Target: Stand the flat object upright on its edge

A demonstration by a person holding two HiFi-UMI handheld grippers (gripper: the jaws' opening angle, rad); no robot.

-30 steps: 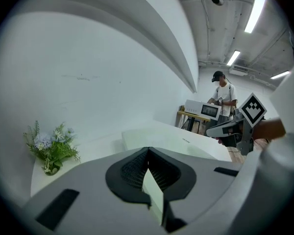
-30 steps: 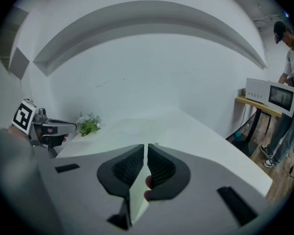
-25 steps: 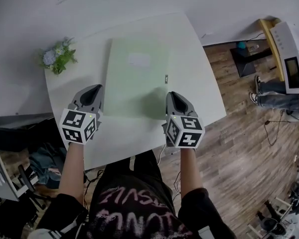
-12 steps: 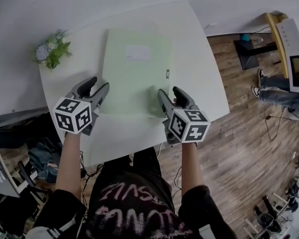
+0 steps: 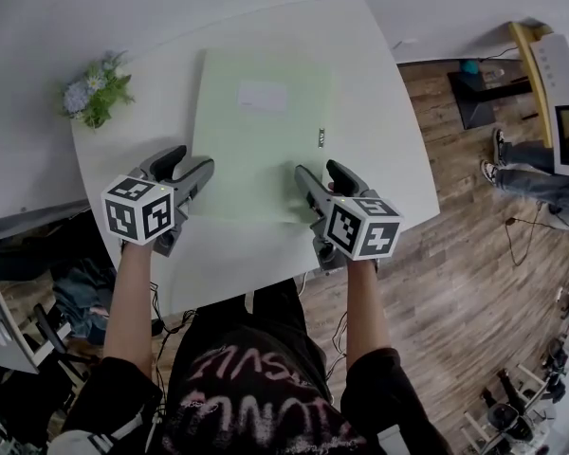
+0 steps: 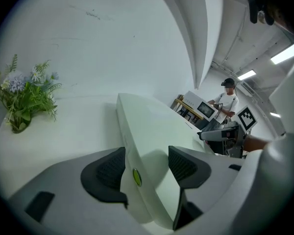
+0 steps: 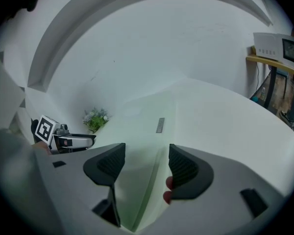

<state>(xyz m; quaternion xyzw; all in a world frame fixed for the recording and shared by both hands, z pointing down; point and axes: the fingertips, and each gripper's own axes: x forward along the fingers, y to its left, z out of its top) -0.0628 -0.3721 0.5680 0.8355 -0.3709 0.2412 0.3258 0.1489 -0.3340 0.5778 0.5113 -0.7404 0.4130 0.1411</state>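
- Flat object (image 5: 261, 140): pale green board, lying flat on the white surface (image 5: 379, 131), long side running away from the person; white label (image 5: 263, 96) near the far end, small grey tab (image 5: 321, 137) at the right edge.
- Left tool (image 5: 186, 163): at the near left corner, jaws spread, just been opening; the board's edge sits between the pads, ungripped.
- Right tool (image 5: 321, 172): at the near right corner, jaws likewise spread, just been opening, with the board's edge between the pads.
- Left gripper view only: green dot (image 6: 136, 176) on the board's edge; a standing person (image 6: 228, 99) beyond.
- Right gripper view: grey tab seen close.
- Surroundings: flower sprig (image 5: 97, 91) at the far left of the surface; wooden floor (image 5: 455, 282) to the right.
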